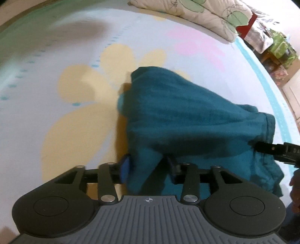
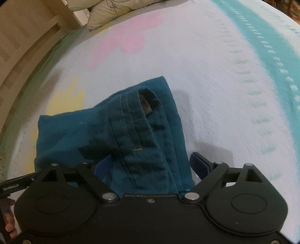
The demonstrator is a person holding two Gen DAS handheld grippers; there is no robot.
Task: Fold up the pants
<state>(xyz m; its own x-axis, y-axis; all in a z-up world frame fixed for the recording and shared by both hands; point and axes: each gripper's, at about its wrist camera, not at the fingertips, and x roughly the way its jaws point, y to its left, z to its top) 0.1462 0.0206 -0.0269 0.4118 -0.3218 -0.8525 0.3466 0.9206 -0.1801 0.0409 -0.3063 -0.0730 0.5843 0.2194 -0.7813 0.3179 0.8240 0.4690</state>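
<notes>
Teal pants [image 1: 187, 116] lie bunched on a white bedsheet [image 1: 56, 47] with yellow and pink shapes. My left gripper [image 1: 148, 169] has a fold of the pants between its blue pads, jaws partly closed on the cloth. In the right wrist view the waistband with stitching and a label [image 2: 146, 107] runs between the blue pads of my right gripper [image 2: 150, 165], whose jaws stand wide with the cloth between them. The right gripper's black finger also shows in the left wrist view [image 1: 271, 148] at the pants' right edge.
A floral pillow [image 1: 196, 13] lies at the far edge of the bed. Cluttered boxes and bags [image 1: 271, 45] stand beyond the bed's right side. A wooden bed frame [image 2: 22, 41] runs along the left in the right wrist view. A teal stripe [image 2: 271, 47] borders the sheet.
</notes>
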